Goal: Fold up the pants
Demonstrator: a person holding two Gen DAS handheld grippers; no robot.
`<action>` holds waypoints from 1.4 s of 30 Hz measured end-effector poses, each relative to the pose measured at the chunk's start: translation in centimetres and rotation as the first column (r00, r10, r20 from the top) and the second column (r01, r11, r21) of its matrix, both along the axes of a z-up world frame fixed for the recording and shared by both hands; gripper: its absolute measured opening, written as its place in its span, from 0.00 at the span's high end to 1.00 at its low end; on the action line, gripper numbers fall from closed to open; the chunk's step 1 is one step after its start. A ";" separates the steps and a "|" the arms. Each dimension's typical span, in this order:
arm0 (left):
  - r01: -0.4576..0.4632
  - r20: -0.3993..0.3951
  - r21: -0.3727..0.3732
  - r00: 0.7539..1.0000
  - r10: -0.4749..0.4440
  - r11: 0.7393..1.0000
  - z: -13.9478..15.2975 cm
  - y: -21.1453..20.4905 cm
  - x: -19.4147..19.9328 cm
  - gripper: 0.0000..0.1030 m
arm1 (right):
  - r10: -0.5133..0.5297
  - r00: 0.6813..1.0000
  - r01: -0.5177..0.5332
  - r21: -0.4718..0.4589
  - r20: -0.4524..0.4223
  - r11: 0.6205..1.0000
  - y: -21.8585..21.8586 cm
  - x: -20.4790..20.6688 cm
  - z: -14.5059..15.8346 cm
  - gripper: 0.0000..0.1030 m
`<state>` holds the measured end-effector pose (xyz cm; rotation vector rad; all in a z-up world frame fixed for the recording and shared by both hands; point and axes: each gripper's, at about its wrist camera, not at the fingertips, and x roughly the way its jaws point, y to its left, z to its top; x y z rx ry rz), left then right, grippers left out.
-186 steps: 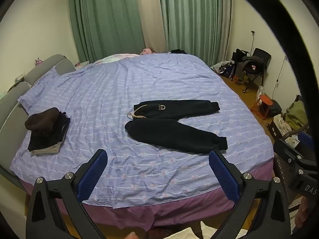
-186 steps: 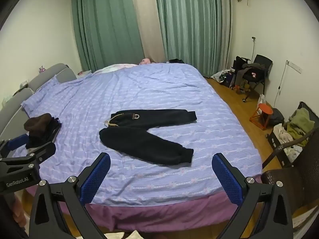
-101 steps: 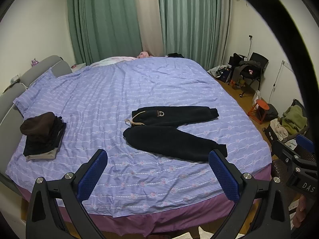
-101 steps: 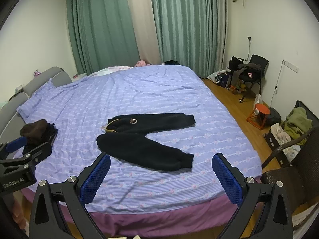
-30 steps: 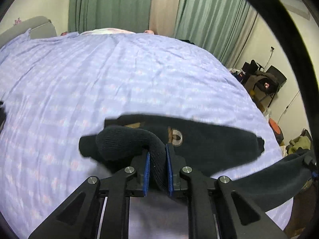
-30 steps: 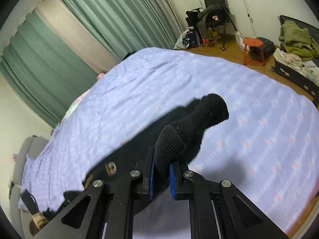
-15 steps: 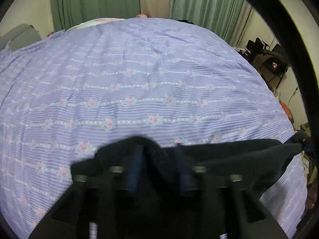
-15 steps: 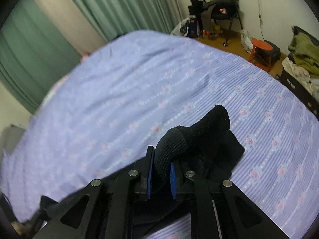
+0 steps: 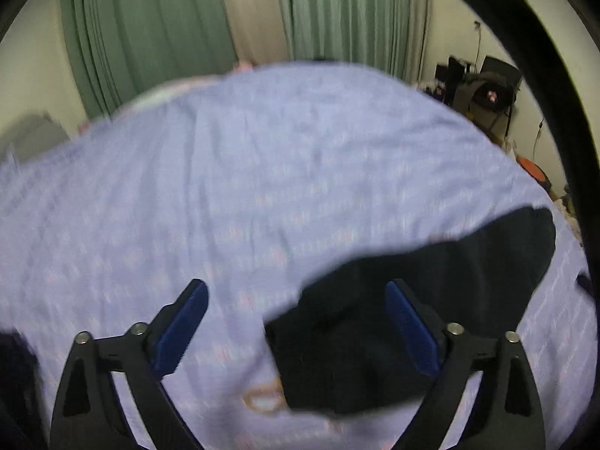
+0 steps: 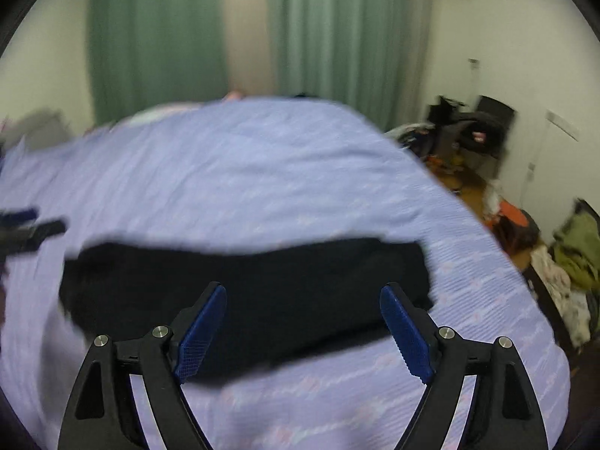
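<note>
On the bed [image 10: 300, 187], your left gripper [image 9: 296, 322] and right gripper [image 10: 300, 322] had just been opening, jaws apart and empty, to lay the pants [image 10: 262, 285] leg-over-leg.

One pair of black fleece pants [image 10: 247, 285] – two black grippers with blue pads, left gripper [image 9: 296, 328] and right gripper [image 10: 303, 328] – one lilac striped bedsheet [image 10: 240, 172] – two green curtains [image 10: 153, 33].

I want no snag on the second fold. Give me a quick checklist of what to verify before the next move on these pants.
1. Left gripper free of cloth: ok, jaws just opened, nothing pinched.
2. Right gripper free of cloth: ok, jaws just opened, pads clear.
3. Pants lying on the bedspread as one dark band: ok.
4. Legs stacked edge to edge: cannot tell, pictures blurred.
5. Drawstring tucked in: not ok, a loop lies out on the bedspread.
</note>
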<state>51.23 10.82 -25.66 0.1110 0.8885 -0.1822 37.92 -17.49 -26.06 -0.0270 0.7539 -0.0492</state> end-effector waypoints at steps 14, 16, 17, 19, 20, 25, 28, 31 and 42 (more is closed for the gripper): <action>-0.225 -0.049 -0.138 0.974 0.220 0.965 -3.7 0.6 -0.5 0.88 | 0.165 0.971 -0.111 0.287 -0.174 0.951 1.1 0.1 -7.0 0.35; -0.215 -0.069 -0.135 0.976 0.208 0.967 -3.9 0.5 0.3 0.88 | 0.206 0.963 -0.147 0.298 -0.175 0.943 2.1 0.7 -7.4 0.36; -0.213 -0.078 -0.117 0.976 0.205 0.970 -4.3 0.6 0.4 0.88 | 0.233 0.957 -0.172 0.310 -0.172 0.935 2.5 1.0 -7.6 0.36; -0.214 -0.107 -0.105 0.973 0.203 0.971 -5.3 0.9 0.5 0.88 | 0.291 0.942 -0.220 0.348 -0.168 0.911 3.5 1.6 -8.2 0.38; -0.228 -0.126 -0.128 0.969 0.212 0.965 -5.7 1.4 0.4 0.87 | 0.311 0.934 -0.232 0.364 -0.175 0.902 3.9 2.0 -8.6 0.38; -0.230 -0.124 -0.122 0.969 0.215 0.965 -6.3 2.0 -0.4 0.87 | 0.335 0.923 -0.248 0.370 -0.192 0.896 3.9 3.8 -8.9 0.45; -0.229 -0.108 -0.093 0.970 0.219 0.969 -6.5 1.9 -0.5 0.87 | 0.359 0.923 -0.287 0.373 -0.140 0.883 3.7 4.0 -7.7 0.45; -0.243 -0.116 -0.087 0.966 0.232 0.966 -6.9 2.1 0.0 0.86 | 0.379 0.903 -0.278 0.399 -0.201 0.874 3.6 5.3 -9.4 0.44; -0.241 -0.113 -0.057 0.966 0.234 0.969 -7.6 2.8 -0.3 0.84 | 0.424 0.888 -0.324 0.409 -0.180 0.853 4.8 6.8 -9.6 0.44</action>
